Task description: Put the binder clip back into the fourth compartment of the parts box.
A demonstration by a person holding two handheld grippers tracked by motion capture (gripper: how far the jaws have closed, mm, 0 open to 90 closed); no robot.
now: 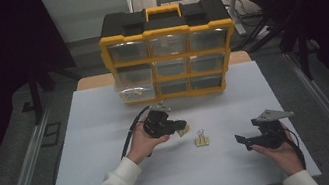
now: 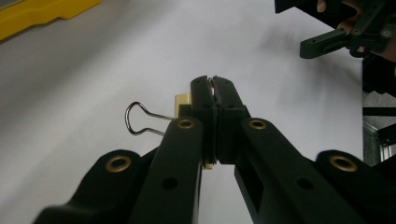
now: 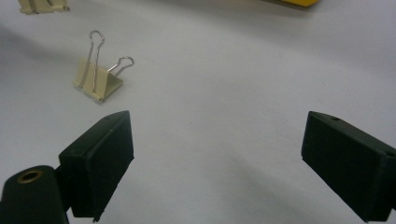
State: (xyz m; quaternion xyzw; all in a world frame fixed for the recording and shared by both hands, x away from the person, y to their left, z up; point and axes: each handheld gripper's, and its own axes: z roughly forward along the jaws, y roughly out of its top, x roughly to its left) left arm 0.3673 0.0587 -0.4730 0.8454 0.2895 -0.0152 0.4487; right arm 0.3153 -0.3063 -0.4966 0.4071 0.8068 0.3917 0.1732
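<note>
My left gripper (image 1: 180,126) hovers over the middle of the white table (image 1: 116,181), shut on a cream binder clip (image 1: 185,130). In the left gripper view the jaws (image 2: 214,85) are pressed together on that clip (image 2: 182,101), and its wire handle (image 2: 140,119) sticks out to the left. A second cream binder clip (image 1: 202,140) lies on the table between the two grippers. In the right gripper view this clip (image 3: 98,77) sits ahead and to the left of my right gripper (image 3: 215,154). The right gripper (image 1: 243,136) stands open and holds nothing.
A yellow and black organizer (image 1: 165,29) with clear drawers stands upright at the back of the table. Its middle-left drawer (image 1: 135,84) is pulled out and holds small items. Dark floor and metal rails flank the table.
</note>
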